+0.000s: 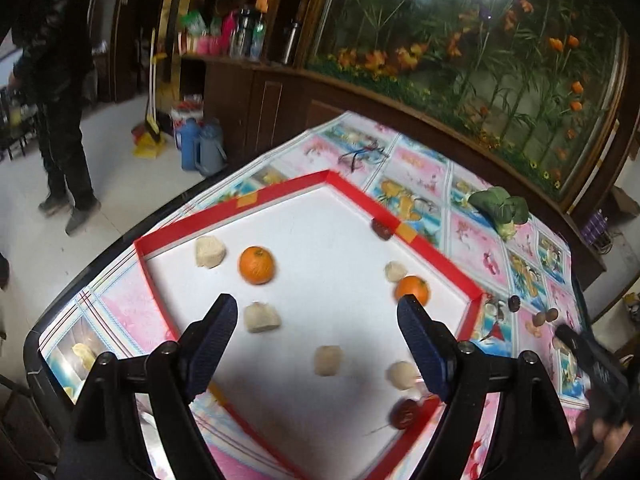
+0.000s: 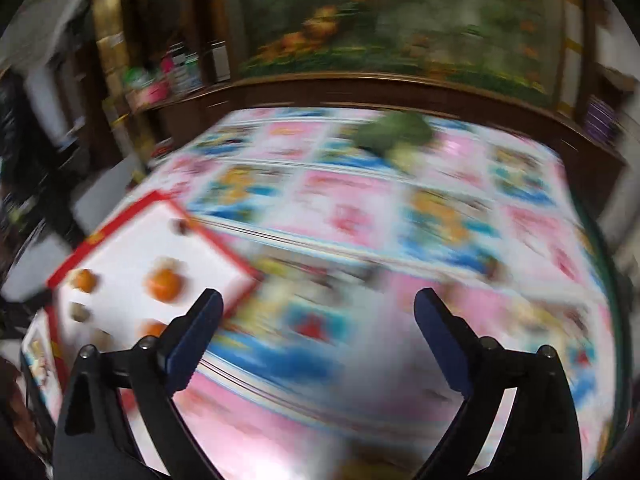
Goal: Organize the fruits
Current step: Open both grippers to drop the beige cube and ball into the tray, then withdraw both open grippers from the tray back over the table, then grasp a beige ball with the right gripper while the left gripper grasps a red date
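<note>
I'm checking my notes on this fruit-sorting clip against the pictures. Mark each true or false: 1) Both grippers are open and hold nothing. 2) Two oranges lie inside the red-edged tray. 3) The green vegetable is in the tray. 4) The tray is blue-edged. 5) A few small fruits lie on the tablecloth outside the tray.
1) True: the left gripper and the right gripper are spread wide, with nothing between the fingers.
2) True: one orange and another orange lie in the tray.
3) False: the green vegetable lies on the tablecloth, outside the tray.
4) False: its edge is red.
5) True: small fruits lie beyond the tray's right corner.
</note>
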